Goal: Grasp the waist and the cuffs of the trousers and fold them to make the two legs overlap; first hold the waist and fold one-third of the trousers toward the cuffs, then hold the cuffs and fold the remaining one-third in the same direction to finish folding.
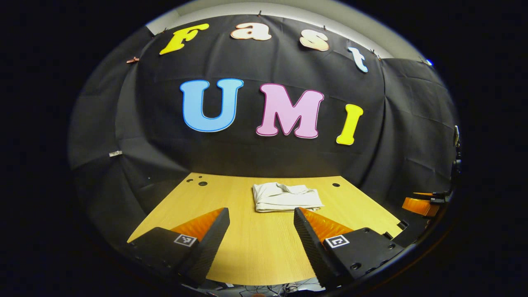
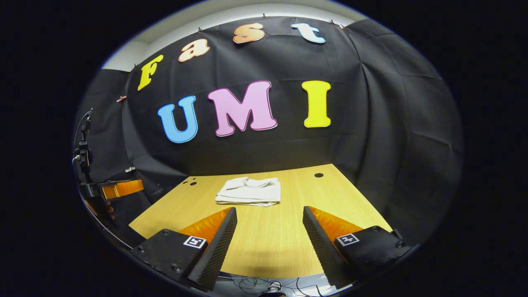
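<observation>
White trousers (image 1: 286, 197) sit folded in a neat bundle on the wooden table (image 1: 255, 247). Left gripper (image 1: 261, 214) and right gripper (image 2: 269, 212) both hang back, jaws wide apart, holding nothing.

Wooden table (image 1: 255, 247) with small round holes (image 1: 202, 183).

Folded trousers hide their own layers; far gripper cut off at the rim

The trousers (image 1: 286, 197) lie as a small pale bundle toward the bench's (image 1: 255, 247) far edge; waist and cuffs cannot be told apart, and the lower layers are covered by the top one. In the left gripper view the right gripper (image 1: 420, 205) shows as a sliver at the picture's right edge, its fingers' gap unreadable. In the right gripper view the left gripper (image 2: 119, 188) is likewise clipped at the left rim. The bench's near edge sits behind each view's own fingers (image 2: 214, 247).
</observation>
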`<action>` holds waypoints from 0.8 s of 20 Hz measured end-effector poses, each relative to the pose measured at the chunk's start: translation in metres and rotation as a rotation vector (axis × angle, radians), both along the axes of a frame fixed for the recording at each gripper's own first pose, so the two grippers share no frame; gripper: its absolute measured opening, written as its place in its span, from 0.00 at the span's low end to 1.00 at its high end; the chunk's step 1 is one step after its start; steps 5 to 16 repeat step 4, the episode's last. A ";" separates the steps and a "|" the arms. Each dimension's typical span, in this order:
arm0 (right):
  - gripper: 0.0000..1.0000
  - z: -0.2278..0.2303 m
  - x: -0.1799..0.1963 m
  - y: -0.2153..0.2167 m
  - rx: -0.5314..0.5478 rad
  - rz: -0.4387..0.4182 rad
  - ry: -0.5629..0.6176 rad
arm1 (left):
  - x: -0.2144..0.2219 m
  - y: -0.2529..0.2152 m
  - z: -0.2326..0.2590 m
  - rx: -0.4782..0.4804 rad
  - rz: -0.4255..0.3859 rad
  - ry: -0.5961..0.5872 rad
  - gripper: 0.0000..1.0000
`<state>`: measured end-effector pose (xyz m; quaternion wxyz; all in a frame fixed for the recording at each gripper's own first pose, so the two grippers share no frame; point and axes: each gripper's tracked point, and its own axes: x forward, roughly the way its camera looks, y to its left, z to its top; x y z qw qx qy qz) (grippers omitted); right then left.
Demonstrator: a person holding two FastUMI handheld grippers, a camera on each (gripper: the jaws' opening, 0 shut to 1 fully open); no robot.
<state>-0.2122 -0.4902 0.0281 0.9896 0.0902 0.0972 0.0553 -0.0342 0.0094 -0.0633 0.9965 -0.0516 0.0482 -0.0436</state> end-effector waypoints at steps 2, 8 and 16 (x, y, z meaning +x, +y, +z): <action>0.98 0.000 -0.014 -0.001 -0.003 -0.016 -0.010 | -0.020 0.006 -0.003 0.001 0.009 -0.009 0.97; 0.98 0.006 -0.026 -0.001 0.003 -0.034 -0.031 | -0.036 0.014 -0.011 0.008 0.015 -0.003 0.97; 0.98 0.006 -0.026 -0.001 0.003 -0.034 -0.031 | -0.036 0.014 -0.011 0.008 0.015 -0.003 0.97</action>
